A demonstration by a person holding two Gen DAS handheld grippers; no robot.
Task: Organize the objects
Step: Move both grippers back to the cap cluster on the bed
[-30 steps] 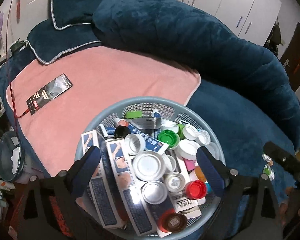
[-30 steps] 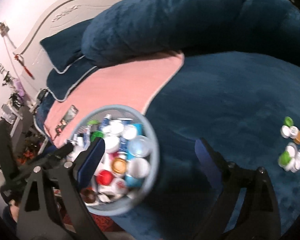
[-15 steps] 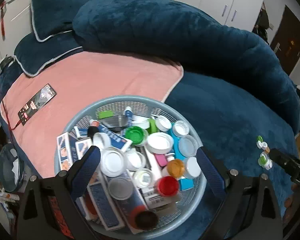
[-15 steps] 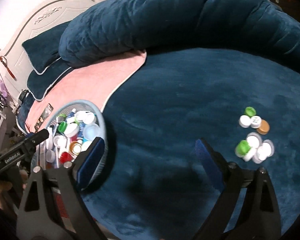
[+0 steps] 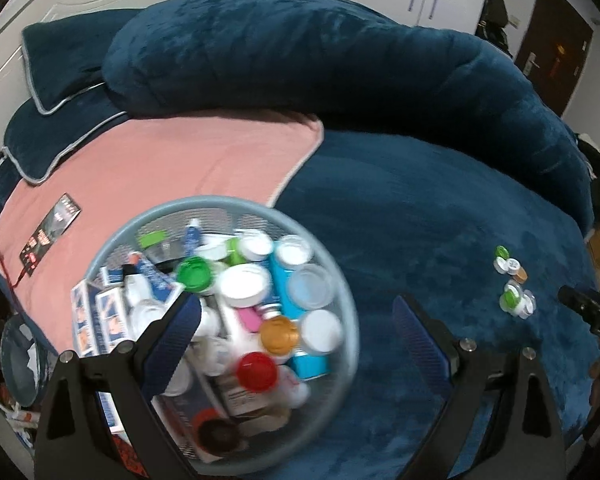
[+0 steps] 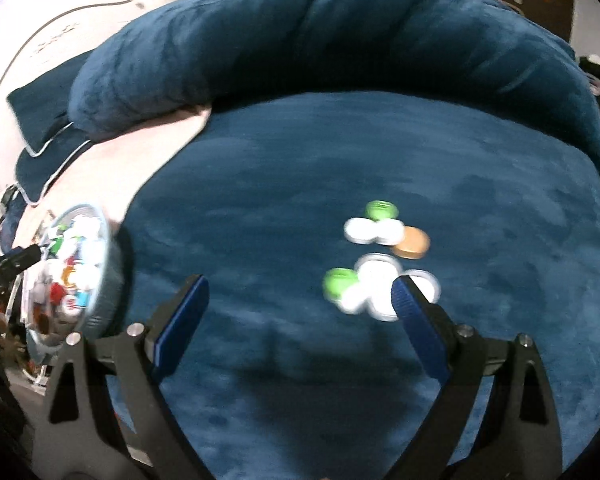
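Caps (image 6: 374, 256) clustered, some overlapping, on the plush bedspread (image 6: 280, 184); right gripper (image 6: 298, 300), jaws spread and empty, could scatter neighbours when pinching one.

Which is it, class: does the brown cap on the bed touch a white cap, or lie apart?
Touching. In the right wrist view the brown cap lies edge to edge with a white cap, slightly overlapping it, with no blue bed showing between; blur softens the edges.
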